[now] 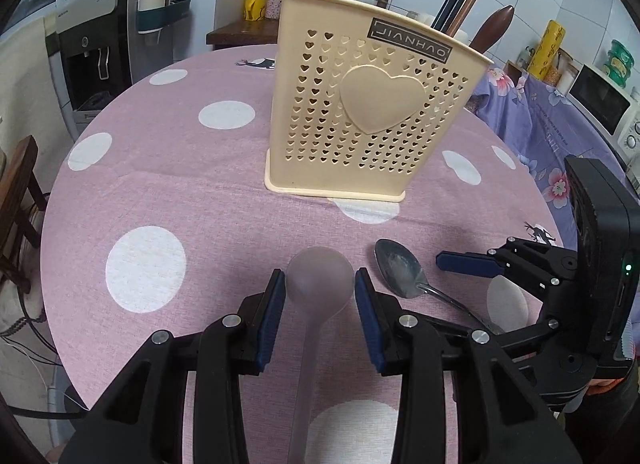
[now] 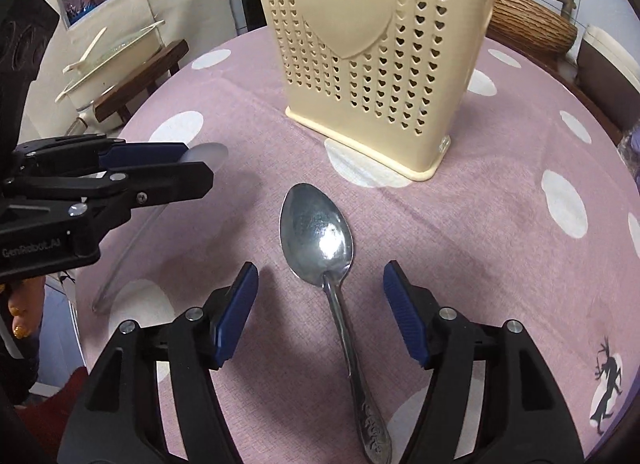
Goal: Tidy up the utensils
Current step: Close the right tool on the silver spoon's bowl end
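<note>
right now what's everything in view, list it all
utensil holder: one, cream with heart cut-outs, upright at the table's far middle
chopsticks: several, dark and brown, standing in the holder
metal spoon: one, silver, flat on the cloth in front of the holder, bowl up
translucent spoon: one, frosted, bowl between the left gripper's pads
tablecloth: one, pink with white dots, covering the round table
left gripper: black, blue pads, closed on the translucent spoon
right gripper: black, blue pads, open astride the metal spoon's neck, not touching
</note>
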`<control>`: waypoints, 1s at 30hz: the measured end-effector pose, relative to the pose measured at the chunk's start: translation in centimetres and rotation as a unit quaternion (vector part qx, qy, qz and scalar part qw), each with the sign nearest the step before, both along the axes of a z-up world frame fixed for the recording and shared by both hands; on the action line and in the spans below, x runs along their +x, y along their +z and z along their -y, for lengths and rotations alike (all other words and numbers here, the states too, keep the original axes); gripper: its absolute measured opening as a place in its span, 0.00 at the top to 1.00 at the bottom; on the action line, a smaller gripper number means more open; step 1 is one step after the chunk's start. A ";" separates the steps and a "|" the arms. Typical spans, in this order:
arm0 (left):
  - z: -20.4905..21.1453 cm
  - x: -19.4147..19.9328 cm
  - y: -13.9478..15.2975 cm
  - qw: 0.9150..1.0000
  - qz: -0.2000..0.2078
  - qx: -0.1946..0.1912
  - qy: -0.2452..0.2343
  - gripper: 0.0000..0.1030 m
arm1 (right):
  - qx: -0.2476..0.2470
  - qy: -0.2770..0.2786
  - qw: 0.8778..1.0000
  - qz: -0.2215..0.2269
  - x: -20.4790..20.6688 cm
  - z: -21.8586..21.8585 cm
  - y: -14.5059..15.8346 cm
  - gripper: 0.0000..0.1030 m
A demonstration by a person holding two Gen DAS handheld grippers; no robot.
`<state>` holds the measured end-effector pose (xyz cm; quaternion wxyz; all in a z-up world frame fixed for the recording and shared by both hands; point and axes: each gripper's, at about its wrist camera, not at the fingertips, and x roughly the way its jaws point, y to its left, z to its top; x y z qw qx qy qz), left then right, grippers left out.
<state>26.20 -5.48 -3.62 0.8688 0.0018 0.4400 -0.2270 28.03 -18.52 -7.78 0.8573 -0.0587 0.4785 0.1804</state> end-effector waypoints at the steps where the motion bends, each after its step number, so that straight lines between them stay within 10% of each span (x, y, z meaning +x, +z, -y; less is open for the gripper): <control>1: 0.0 0.0 0.0 1.000 0.000 -0.001 0.000 0.65 | -0.002 0.002 1.000 -0.001 0.2 -0.2 0.0 0.36; 21: -0.9 0.4 0.2 1.000 0.002 -0.007 0.012 0.65 | -0.026 0.027 0.999 0.008 2.3 -2.1 0.1 0.62; 30: -1.0 0.2 2.2 0.999 0.025 -0.032 0.020 0.65 | 0.060 -0.014 0.997 0.034 1.6 0.3 3.6 0.62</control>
